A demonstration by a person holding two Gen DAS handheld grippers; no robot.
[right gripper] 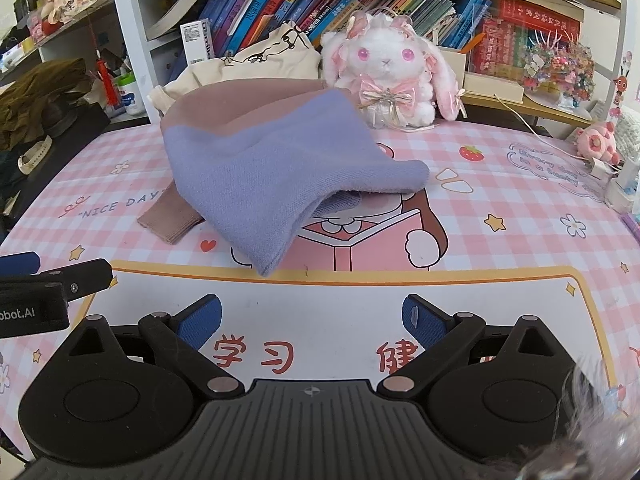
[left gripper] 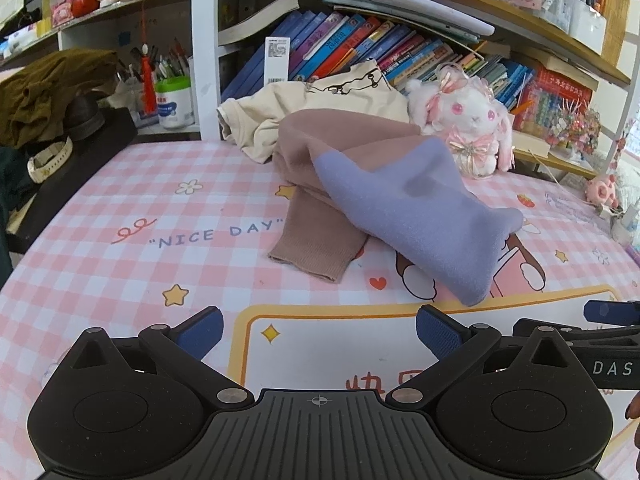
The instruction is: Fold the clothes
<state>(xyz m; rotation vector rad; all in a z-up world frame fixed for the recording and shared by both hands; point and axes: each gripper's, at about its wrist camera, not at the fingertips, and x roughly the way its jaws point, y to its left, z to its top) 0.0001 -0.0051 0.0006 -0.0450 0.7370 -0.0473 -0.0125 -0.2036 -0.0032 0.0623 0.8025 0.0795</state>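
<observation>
A purple and dusty-pink sweater (left gripper: 404,204) lies bunched in the middle of the pink checked desk mat (left gripper: 120,272). One pink ribbed sleeve (left gripper: 316,244) sticks out toward the front left. It also shows in the right wrist view (right gripper: 264,172), its purple part draped forward. My left gripper (left gripper: 320,332) is open and empty, low over the mat in front of the sweater. My right gripper (right gripper: 312,320) is open and empty, also in front of the sweater. A cream garment (left gripper: 304,112) lies crumpled behind the sweater.
A white and pink plush rabbit (right gripper: 392,76) sits behind the sweater by the bookshelf (left gripper: 360,48). An olive garment (left gripper: 44,92) and a watch (left gripper: 48,160) lie at the far left on a dark surface. A small pink toy (right gripper: 596,140) lies at the right edge.
</observation>
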